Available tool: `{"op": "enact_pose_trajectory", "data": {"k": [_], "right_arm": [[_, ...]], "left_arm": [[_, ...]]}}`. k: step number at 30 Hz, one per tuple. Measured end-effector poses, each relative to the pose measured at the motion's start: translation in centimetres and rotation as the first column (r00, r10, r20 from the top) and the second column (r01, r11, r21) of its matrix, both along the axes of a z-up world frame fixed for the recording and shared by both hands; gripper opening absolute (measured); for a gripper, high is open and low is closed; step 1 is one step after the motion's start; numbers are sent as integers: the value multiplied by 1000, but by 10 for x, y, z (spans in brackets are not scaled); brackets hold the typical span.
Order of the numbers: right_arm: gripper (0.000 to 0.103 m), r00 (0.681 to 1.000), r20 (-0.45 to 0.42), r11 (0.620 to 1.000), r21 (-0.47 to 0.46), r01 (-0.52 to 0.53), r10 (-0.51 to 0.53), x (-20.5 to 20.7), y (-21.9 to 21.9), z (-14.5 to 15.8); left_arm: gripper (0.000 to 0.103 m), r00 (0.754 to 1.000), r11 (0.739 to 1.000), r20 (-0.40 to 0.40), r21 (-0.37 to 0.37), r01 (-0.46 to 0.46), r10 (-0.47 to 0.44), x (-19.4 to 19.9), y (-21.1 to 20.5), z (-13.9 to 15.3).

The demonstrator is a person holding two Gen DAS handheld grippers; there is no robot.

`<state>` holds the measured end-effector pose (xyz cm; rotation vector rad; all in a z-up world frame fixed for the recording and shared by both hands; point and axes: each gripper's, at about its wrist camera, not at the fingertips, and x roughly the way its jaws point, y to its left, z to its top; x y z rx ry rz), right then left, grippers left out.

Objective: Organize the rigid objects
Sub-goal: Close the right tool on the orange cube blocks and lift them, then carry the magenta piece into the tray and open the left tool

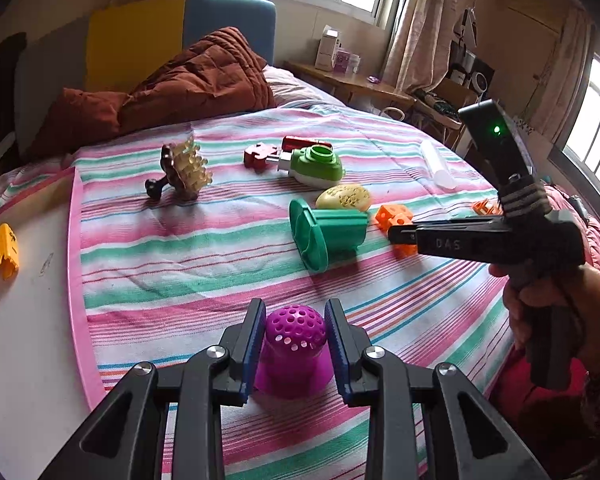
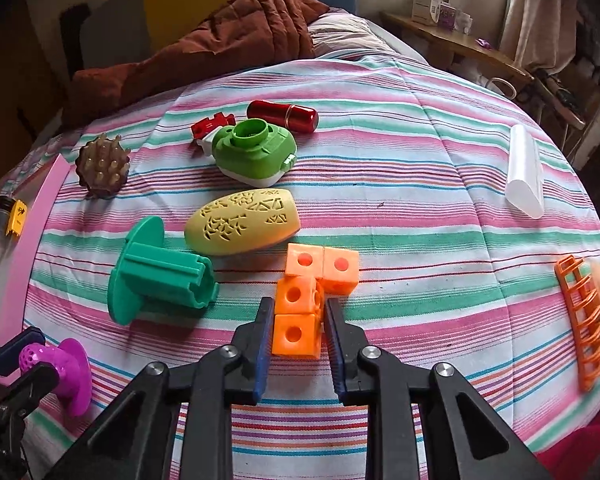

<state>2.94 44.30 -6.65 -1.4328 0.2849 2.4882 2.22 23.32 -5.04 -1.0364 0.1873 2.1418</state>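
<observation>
orange cube cluster (image 2: 314, 300) on the striped bedspread (image 2: 420, 216), an l of four linked blocks whose long axis runs straight away from the right gripper (image 2: 296, 330); the nearest cube sits between the pads, which are clamped on its two side faces. the green flanged spool (image 2: 160, 276) and yellow perforated shell (image 2: 242, 222) lie just left and beyond. the left gripper (image 1: 294, 332), well apart to the left, is closed on the purple perforated dome (image 1: 294, 344). any lift likely hangs the far cubes forward.
</observation>
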Motion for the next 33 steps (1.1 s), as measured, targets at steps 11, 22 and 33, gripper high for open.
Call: {"op": "enact_pose_trajectory", "data": {"k": [11, 22, 33], "right_arm": [[25, 998, -58, 999, 27, 37, -35, 9, 3, 16], [25, 997, -64, 999, 27, 43, -41, 11, 1, 17], [25, 998, -53, 999, 21, 47, -45, 10, 2, 13]], "left_arm": [[30, 999, 997, -9, 62, -47, 48, -7, -21, 30], [30, 972, 973, -75, 74, -219, 224, -80, -79, 63], [30, 912, 910, -33, -58, -410, 409, -184, -118, 21]]}}
